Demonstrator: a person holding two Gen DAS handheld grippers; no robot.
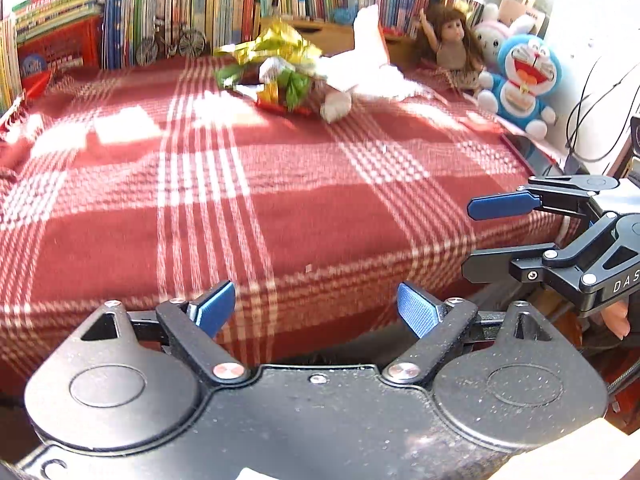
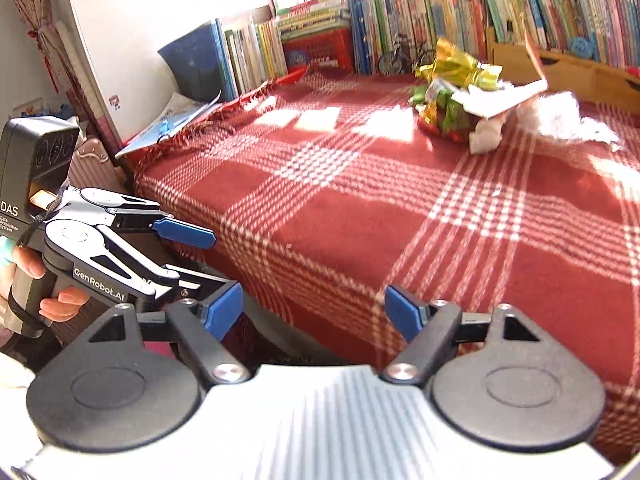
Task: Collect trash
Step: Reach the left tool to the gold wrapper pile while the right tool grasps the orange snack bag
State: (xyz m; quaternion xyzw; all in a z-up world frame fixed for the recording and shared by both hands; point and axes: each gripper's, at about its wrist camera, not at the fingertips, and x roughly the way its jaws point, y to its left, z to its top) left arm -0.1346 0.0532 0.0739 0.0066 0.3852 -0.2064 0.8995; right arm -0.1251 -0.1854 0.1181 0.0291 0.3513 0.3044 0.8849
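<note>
A pile of trash lies at the far side of the red plaid blanket [image 1: 280,208]: shiny yellow and green wrappers [image 1: 276,68], white paper [image 1: 372,60] and a crumpled tissue [image 1: 336,106]. The right wrist view shows the same wrappers [image 2: 452,92], a white sheet [image 2: 500,100] and crumpled tissue [image 2: 560,116]. My left gripper [image 1: 316,308] hovers open over the blanket's near edge, well short of the pile, and holds nothing. My right gripper [image 2: 314,312] is open and empty too, at the near edge. Each sees the other beside it: the right gripper [image 1: 488,236], the left gripper [image 2: 200,258].
Rows of books [image 1: 192,4] line the back, with a miniature bicycle [image 1: 172,42] and a wooden box [image 1: 320,32]. A doll [image 1: 452,40] and a blue plush toy [image 1: 520,80] sit at the right. Cables [image 1: 592,112] hang at the right. A suitcase [image 2: 92,164] stands left of the blanket.
</note>
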